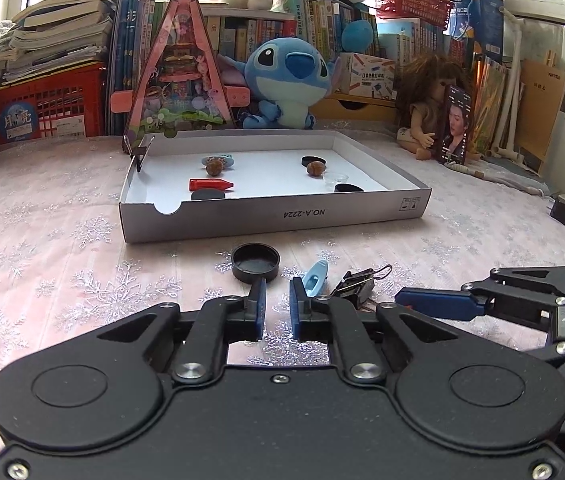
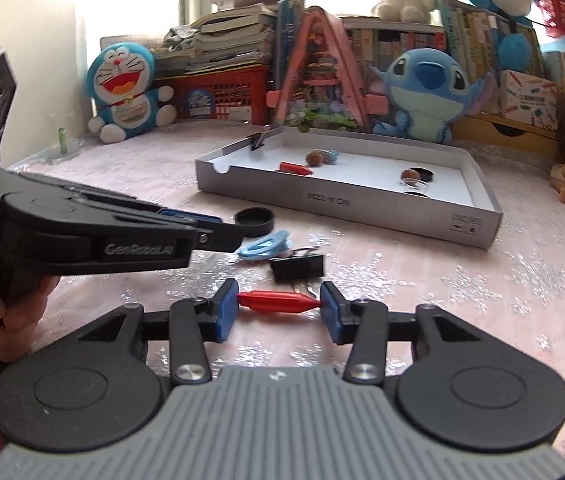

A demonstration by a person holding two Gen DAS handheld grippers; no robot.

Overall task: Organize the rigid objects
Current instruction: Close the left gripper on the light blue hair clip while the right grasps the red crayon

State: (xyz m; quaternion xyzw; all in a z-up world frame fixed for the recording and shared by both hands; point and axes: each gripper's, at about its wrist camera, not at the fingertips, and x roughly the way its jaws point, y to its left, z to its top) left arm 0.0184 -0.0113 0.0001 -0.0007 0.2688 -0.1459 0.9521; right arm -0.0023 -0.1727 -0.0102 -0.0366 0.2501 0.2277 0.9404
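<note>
Red crayon-shaped piece (image 2: 280,301) lies crosswise between the blue pads of the right gripper (image 2: 280,314), whose jaws pinch it end to end just above the snowflake-patterned desk (image 1: 62,248). Beyond it, a shallow white box (image 1: 274,216) holds a second red piece (image 1: 209,185), two nuts and dark caps. Left gripper (image 1: 277,310) hovers with jaws pressed nearly together, pinching nothing. Black cap (image 1: 256,262), blue clip (image 1: 314,280) and black binder clip (image 2: 298,268) lie close together near the grippers.
</note>
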